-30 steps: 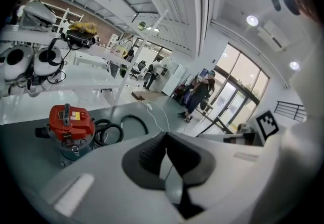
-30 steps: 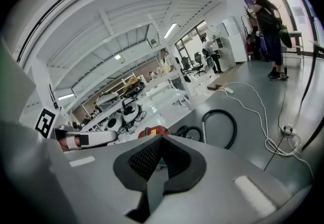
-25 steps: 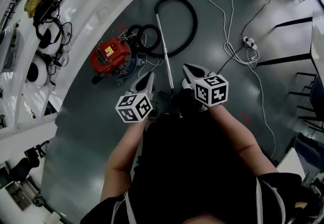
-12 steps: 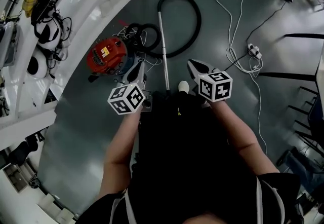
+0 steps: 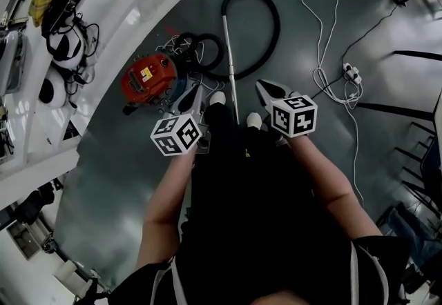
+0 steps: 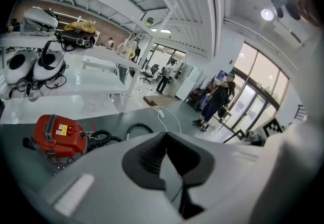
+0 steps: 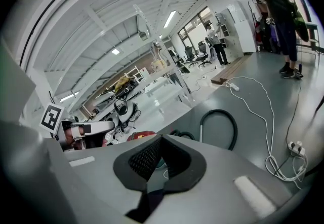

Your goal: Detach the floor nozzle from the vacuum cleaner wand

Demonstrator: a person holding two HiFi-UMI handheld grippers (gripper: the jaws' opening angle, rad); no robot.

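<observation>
The red vacuum cleaner (image 5: 147, 81) sits on the grey floor, with its black hose (image 5: 269, 27) looping to a silver wand (image 5: 231, 69). The wand's near end runs under the person's legs, so the floor nozzle is hidden. My left gripper (image 5: 193, 99) is shut and empty, held above the floor just right of the vacuum. My right gripper (image 5: 265, 90) is also shut and empty, to the right of the wand. In the left gripper view the left gripper (image 6: 164, 134) points over the vacuum (image 6: 58, 134). In the right gripper view the right gripper (image 7: 159, 139) points toward the hose (image 7: 223, 116).
Two white shoes (image 5: 217, 98) stand on either side of the wand's near end. A white cable (image 5: 324, 34) and power strip (image 5: 352, 74) lie on the floor at right. White benches (image 5: 103, 7) with headsets stand at left, dark furniture legs (image 5: 414, 55) at right. People stand far off (image 6: 220, 99).
The person has stepped toward the vacuum and both shut grippers came forward with them. The white shoes have come into view beside the wand.
</observation>
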